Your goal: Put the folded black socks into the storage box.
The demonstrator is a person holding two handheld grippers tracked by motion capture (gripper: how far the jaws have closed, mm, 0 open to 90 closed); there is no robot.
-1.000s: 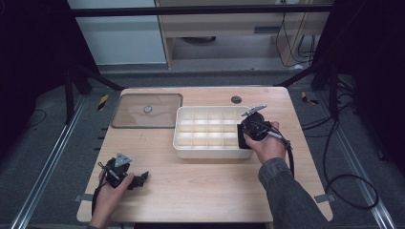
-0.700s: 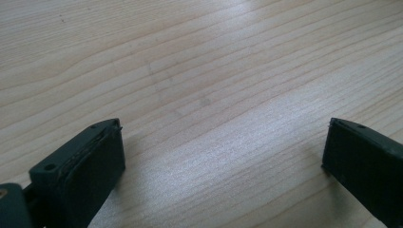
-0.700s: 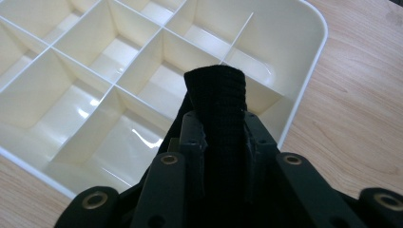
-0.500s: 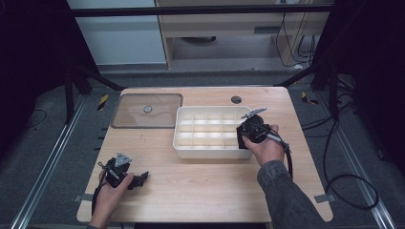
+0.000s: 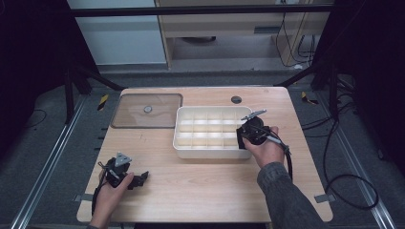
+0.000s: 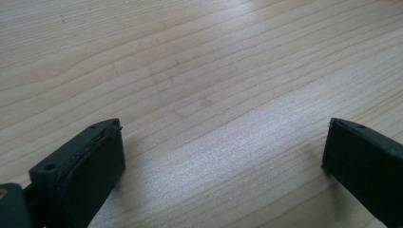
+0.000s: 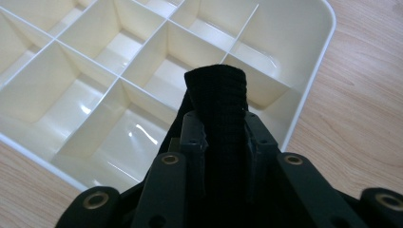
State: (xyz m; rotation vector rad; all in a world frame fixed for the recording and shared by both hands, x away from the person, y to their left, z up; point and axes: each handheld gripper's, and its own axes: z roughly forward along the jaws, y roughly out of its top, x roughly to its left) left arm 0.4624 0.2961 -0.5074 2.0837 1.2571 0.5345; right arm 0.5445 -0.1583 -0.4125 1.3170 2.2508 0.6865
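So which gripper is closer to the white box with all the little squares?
Right. The right gripper is over the box at its right end, holding a black cloth. The left gripper sits open on the table, well away at the front left.

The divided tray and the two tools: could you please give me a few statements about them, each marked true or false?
1. The right tool is shut on a black fabric item. True.
2. The left tool is shut. False: its jaws stand wide apart over bare table.
3. The white tray holds small parts. False: the compartments in sight look empty.
4. A clear lid lies left of the tray. True.
5. The right tool is above the tray's right end. True.
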